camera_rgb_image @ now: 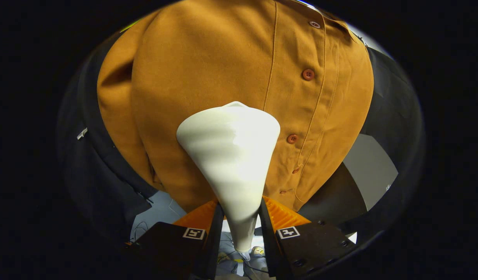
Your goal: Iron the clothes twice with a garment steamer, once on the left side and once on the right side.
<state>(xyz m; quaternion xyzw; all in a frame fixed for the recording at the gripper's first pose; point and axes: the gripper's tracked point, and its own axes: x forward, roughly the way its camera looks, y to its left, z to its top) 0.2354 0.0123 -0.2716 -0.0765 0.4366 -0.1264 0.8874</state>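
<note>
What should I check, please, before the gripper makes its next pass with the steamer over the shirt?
1. Grip on the steamer head: ok; its narrow neck sits between the fingers of the gripper, and both press on it.
2. Head facing the garment: ok; the wide end points at the mustard-brown shirt.
3. Contact with the fabric: cannot tell; the head hides its own front edge.
4. Which side it is on: ok; the head lies beside the button placket, on the panel without buttons.
5. Fabric ahead lying flat: ok; smooth around the head, with a fold only at the sleeve.
6. Steam flowing: cannot tell.
</note>
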